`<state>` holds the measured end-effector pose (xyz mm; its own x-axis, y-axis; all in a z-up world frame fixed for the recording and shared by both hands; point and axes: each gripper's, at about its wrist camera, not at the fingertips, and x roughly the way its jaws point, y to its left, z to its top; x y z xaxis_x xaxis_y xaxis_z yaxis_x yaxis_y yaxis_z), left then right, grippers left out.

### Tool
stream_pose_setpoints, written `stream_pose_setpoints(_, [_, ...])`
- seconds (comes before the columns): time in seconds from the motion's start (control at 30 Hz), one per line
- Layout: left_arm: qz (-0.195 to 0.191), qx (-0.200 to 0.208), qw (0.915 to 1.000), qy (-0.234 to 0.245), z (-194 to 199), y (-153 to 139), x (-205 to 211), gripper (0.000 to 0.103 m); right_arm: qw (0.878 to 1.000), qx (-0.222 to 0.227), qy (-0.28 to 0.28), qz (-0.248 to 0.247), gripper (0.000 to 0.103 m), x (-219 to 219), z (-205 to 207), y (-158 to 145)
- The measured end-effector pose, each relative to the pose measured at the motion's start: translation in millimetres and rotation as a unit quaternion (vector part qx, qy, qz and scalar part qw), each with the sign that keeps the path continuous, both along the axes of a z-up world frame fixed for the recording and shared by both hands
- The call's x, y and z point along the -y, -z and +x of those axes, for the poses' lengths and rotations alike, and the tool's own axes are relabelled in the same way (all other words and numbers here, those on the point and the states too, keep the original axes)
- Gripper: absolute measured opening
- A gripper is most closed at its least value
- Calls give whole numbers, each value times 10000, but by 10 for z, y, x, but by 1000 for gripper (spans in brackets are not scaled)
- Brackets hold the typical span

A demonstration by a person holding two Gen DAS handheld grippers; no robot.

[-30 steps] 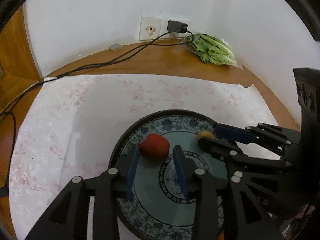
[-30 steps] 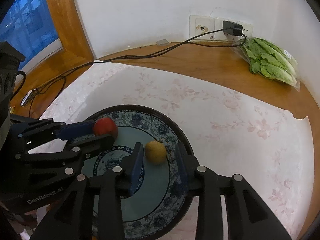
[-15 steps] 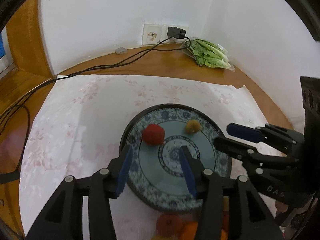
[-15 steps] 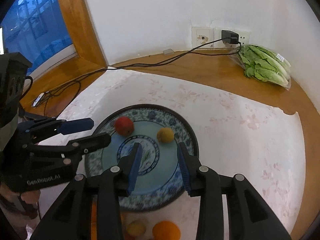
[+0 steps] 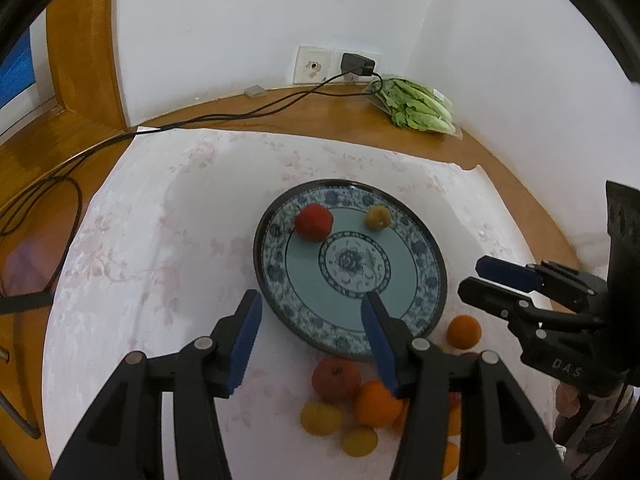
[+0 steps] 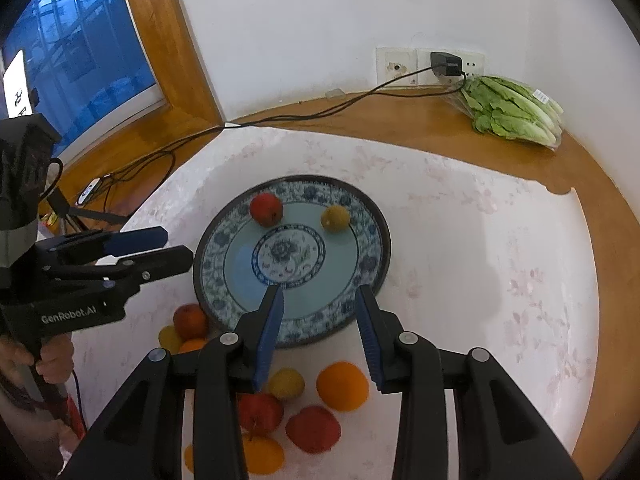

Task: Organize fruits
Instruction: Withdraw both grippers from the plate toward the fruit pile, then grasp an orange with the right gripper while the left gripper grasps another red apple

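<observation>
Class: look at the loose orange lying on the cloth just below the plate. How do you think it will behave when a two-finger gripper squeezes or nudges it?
The orange looks round, so a nudge would probably send it rolling across the flat cloth. Its smooth curved skin may slip between flat pads unless gripped across the middle. It seems firm enough to keep its shape.

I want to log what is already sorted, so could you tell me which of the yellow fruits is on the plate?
The small yellow fruit at the far side of the plate, beside the red fruit. The other yellow fruits lie on the cloth below the rim.
</observation>
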<state>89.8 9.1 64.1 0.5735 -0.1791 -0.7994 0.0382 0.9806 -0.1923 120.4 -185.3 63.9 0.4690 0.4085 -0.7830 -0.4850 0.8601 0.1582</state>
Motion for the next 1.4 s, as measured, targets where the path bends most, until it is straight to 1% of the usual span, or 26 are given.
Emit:
stream_pose_setpoints(0.23, [-67, -65, 9999, -40, -140, 47, -25, 55, 9999, -86, 70, -26, 43, 108, -104, 70])
stream_pose_setpoints(0.6, [-79, -154, 9998, -36, -257, 132, -7, 56, 9994, -272, 201, 33, 43, 237, -166, 225])
stream_pose_setpoints(0.77, [-100, -249, 9996, 16, -296, 206, 22, 56, 9993, -299, 223, 4, 43, 250, -183, 277])
stream_pose_setpoints(0.9, [-105, -312, 9995, 34, -318, 254, 32, 56, 9990, -356, 253, 75, 43, 271, -190, 315])
stream_pose_setpoints(1.1, [-132, -345, 9993, 18, -313, 302, 34, 55, 9987, -434, 222, 148, 43, 284, -222, 359])
stream_pose_setpoints(1.2, [-208, -375, 9991, 48, -301, 331, 47, 55, 9985, -475, 185, 190, 43, 275, -231, 383])
stream_pose_setpoints(1.4, [-306, -329, 9989, 106, -287, 348, 56, 50, 9979, -550, 252, 228, 43, 301, -209, 431])
